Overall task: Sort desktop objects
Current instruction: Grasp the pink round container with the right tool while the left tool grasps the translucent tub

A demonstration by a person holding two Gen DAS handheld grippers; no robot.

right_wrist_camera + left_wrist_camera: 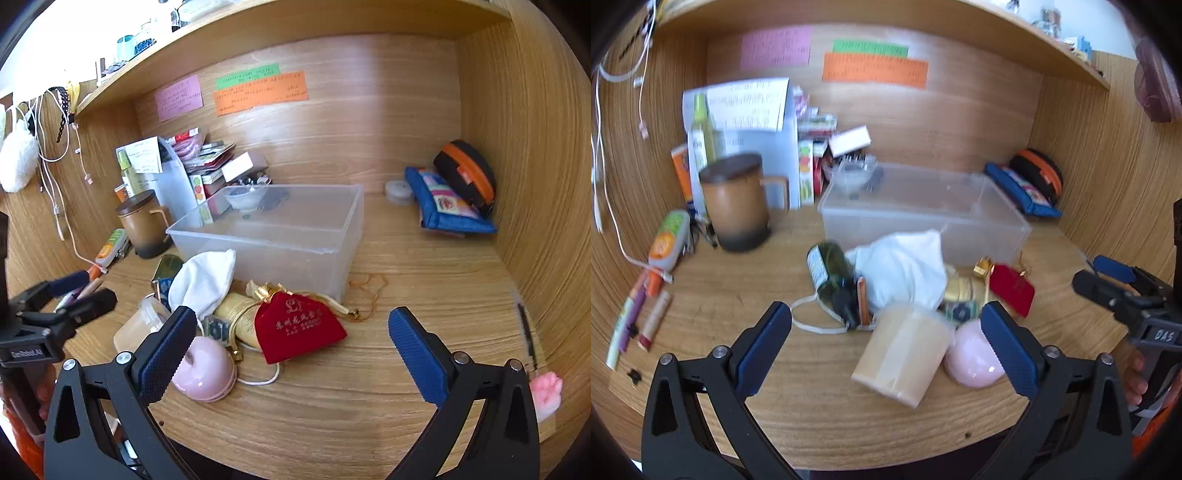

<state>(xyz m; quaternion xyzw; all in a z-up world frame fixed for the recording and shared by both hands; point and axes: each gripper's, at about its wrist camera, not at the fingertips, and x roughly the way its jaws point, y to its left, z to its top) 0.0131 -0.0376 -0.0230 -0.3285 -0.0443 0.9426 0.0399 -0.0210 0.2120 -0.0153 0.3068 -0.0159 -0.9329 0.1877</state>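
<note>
A clear plastic bin (pixel 960 229) (pixel 295 251) stands mid-desk. In front of it lies a heap: a dark green bottle (pixel 831 269) on its side, a white cloth (pixel 905 269) (pixel 203 280), a red velvet pouch (pixel 1012 290) (pixel 299 326), a beige lidded tub (pixel 905 354) (pixel 136 328) and a pink round case (pixel 971 358) (pixel 205 373). My left gripper (pixel 886 325) hangs open just short of the tub, nothing between its fingers. My right gripper (pixel 291 328) is open too, its jaws straddling the red pouch from above without touching it; it also shows at the right edge (pixel 1108 291).
A brown lidded mug (pixel 735 203) (pixel 144 221), a spray bottle (pixel 701 136), papers and small boxes crowd the back left. Pens (pixel 639 314) and a tube (pixel 668 236) lie left. A blue pouch (pixel 447 206) and black-orange case (pixel 465 173) sit back right. A pink paw pen (pixel 543 391) lies right.
</note>
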